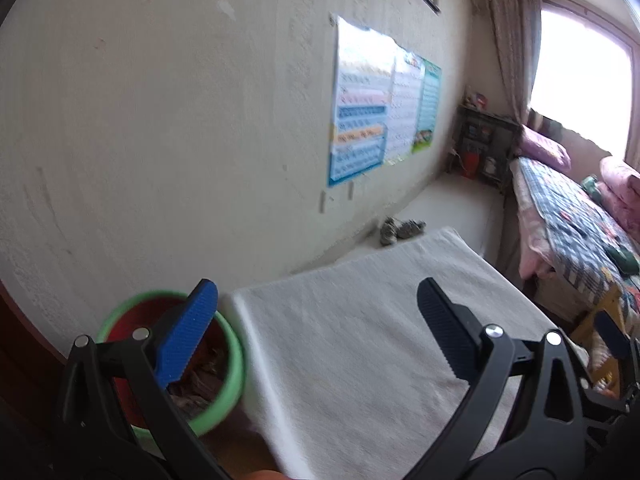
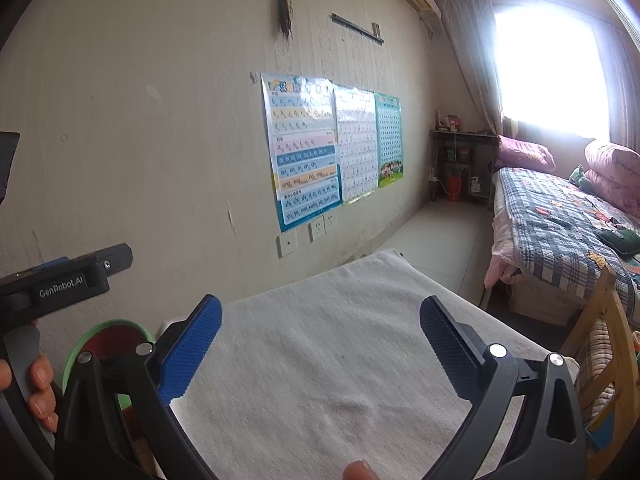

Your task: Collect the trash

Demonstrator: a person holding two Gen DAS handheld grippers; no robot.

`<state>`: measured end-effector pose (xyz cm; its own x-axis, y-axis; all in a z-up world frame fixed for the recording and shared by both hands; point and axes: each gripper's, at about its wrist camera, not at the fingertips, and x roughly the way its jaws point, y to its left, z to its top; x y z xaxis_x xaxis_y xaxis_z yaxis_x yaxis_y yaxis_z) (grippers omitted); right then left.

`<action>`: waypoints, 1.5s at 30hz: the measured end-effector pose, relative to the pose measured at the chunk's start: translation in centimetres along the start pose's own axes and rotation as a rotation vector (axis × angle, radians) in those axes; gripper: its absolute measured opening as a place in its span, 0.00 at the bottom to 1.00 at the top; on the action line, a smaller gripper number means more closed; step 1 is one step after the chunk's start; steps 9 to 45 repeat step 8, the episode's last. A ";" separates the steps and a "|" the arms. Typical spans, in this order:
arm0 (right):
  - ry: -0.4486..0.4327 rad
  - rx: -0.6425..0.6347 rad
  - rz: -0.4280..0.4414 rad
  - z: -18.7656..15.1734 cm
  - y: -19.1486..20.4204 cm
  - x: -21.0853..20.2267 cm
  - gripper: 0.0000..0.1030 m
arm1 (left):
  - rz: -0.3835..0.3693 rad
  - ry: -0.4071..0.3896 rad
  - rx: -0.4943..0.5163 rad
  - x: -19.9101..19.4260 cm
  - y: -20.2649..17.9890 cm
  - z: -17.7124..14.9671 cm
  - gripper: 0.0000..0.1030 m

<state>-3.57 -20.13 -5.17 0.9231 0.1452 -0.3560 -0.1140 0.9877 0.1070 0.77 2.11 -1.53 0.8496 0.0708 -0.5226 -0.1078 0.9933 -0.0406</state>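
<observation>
A bin with a green rim [image 1: 236, 354] and red inside stands on the floor left of the table; crumpled brownish trash [image 1: 200, 380] lies in it. My left gripper [image 1: 316, 320] is open and empty, its left finger over the bin and its right finger over the white cloth. The bin [image 2: 80, 350] shows at lower left in the right wrist view, partly hidden. My right gripper [image 2: 320, 332] is open and empty above the cloth-covered table [image 2: 320, 360]. The left gripper's body [image 2: 68, 276] shows at the left of that view.
The white cloth [image 1: 380, 340] covers the table. A wall with posters [image 2: 308, 152] runs along the left. A bed [image 2: 560, 224] with a plaid cover stands at right, a wooden chair [image 2: 604, 344] beside the table, shoes [image 1: 400, 230] on the floor by the wall.
</observation>
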 end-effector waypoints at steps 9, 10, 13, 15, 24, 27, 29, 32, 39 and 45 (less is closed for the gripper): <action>0.256 0.066 -0.128 -4.2 -4.7 7.3 0.93 | -0.126 0.138 0.116 2.7 -3.6 -3.7 0.95; 0.256 0.066 -0.128 -4.2 -4.7 7.3 0.93 | -0.126 0.138 0.116 2.7 -3.6 -3.7 0.95; 0.256 0.066 -0.128 -4.2 -4.7 7.3 0.93 | -0.126 0.138 0.116 2.7 -3.6 -3.7 0.95; 0.256 0.066 -0.128 -4.2 -4.7 7.3 0.93 | -0.126 0.138 0.116 2.7 -3.6 -3.7 0.95; 0.256 0.066 -0.128 -4.2 -4.7 7.3 0.93 | -0.126 0.138 0.116 2.7 -3.6 -3.7 0.95; 0.256 0.066 -0.128 -4.2 -4.7 7.3 0.93 | -0.126 0.138 0.116 2.7 -3.6 -3.7 0.95; 0.256 0.066 -0.128 -4.2 -4.7 7.3 0.93 | -0.126 0.138 0.116 2.7 -3.6 -3.7 0.95; 0.256 0.066 -0.128 -4.2 -4.7 7.3 0.93 | -0.126 0.138 0.116 2.7 -3.6 -3.7 0.95; 0.256 0.066 -0.128 -4.2 -4.7 7.3 0.93 | -0.126 0.138 0.116 2.7 -3.6 -3.7 0.95; 0.256 0.066 -0.128 -4.2 -4.7 7.3 0.93 | -0.126 0.138 0.116 2.7 -3.6 -3.7 0.95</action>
